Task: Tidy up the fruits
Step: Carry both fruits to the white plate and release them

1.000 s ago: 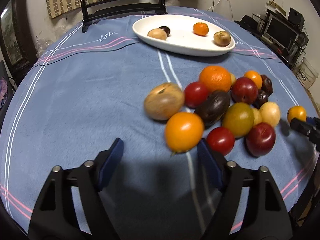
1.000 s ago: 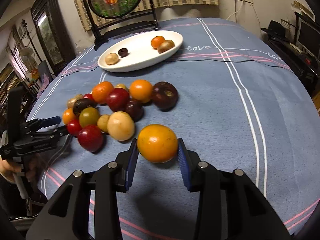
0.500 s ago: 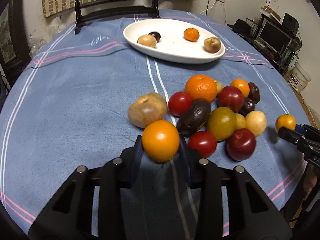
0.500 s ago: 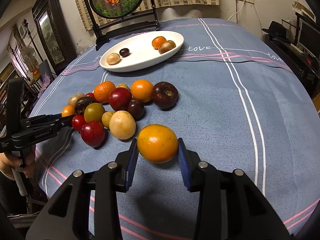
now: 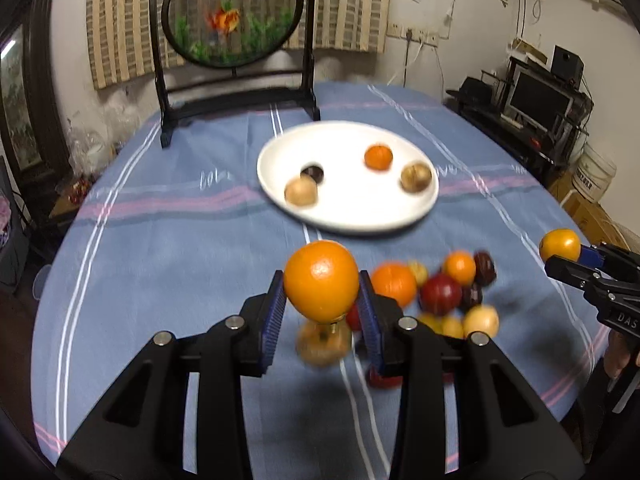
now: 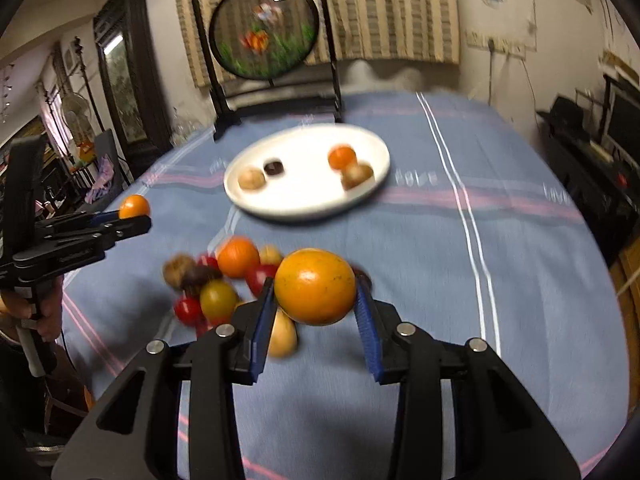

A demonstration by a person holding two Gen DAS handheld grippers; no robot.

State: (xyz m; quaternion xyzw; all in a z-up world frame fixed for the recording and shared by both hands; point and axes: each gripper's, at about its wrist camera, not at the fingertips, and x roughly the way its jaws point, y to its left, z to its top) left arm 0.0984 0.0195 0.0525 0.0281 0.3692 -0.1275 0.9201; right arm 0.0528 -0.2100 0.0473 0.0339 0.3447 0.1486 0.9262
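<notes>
My left gripper (image 5: 322, 306) clamps an orange fruit (image 5: 321, 280) at frame centre, below the white plate (image 5: 352, 222). My right gripper (image 6: 315, 312) pinches another orange fruit (image 6: 315, 287). Both look round, smooth, slip-prone; grip across the widest girth, gently.

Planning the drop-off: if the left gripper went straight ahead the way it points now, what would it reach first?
Probably the white plate. The left gripper, shut on an orange, is raised above the fruit pile and aimed at the plate; depth is unclear, so it may pass over the near rim.
</notes>
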